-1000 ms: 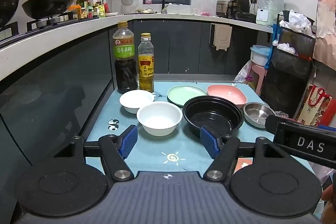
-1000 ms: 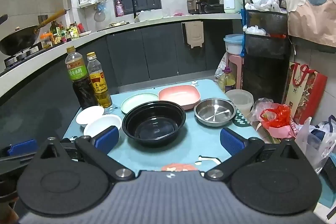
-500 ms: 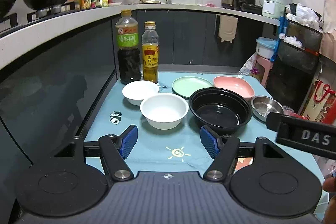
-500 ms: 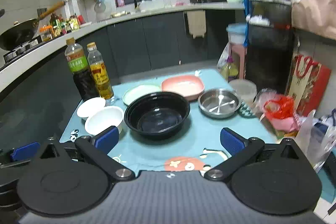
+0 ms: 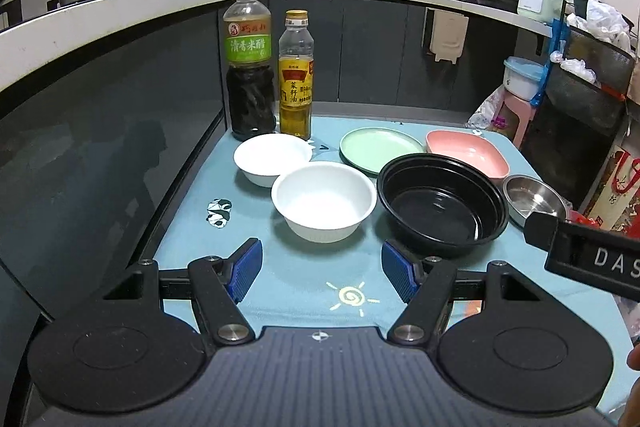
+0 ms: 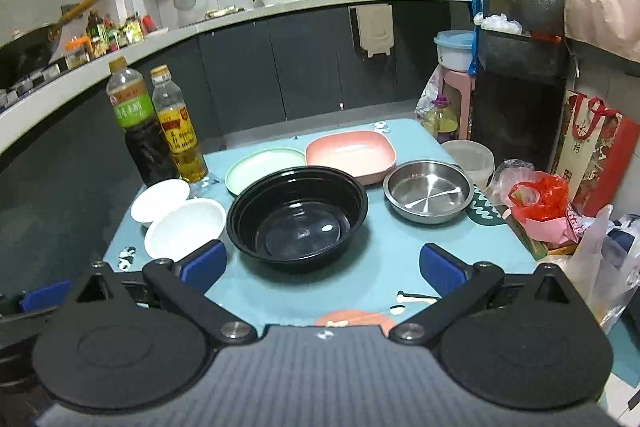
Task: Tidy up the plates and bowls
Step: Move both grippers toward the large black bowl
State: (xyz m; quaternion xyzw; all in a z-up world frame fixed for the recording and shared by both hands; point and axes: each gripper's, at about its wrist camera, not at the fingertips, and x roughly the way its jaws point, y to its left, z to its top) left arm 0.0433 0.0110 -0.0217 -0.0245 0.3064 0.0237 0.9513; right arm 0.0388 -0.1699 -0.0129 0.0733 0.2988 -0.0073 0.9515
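On the blue tablecloth (image 5: 280, 279) stand two white bowls, a larger one (image 5: 324, 201) (image 6: 185, 229) in front and a smaller one (image 5: 273, 159) (image 6: 160, 201) behind it. A black bowl (image 5: 442, 203) (image 6: 298, 217) sits mid-table, with a green plate (image 5: 380, 149) (image 6: 264, 173), a pink square dish (image 5: 466, 157) (image 6: 351, 155) and a steel bowl (image 5: 534, 197) (image 6: 427, 191) around it. My left gripper (image 5: 322, 273) is open, just short of the larger white bowl. My right gripper (image 6: 322, 267) is open near the black bowl's front rim.
Two sauce bottles, a dark one (image 5: 250, 67) and a yellow-labelled one (image 5: 296, 75), stand at the table's back left. A dark cabinet front (image 5: 100, 147) borders the left edge. Plastic bags (image 6: 540, 201) and a red gift bag (image 6: 596, 147) crowd the right side. A lidded tub (image 6: 470, 157) sits by the steel bowl.
Both grippers have moved forward and a little lower toward the dishes, which now loom larger. The dishes have not moved, and both grippers stay open.
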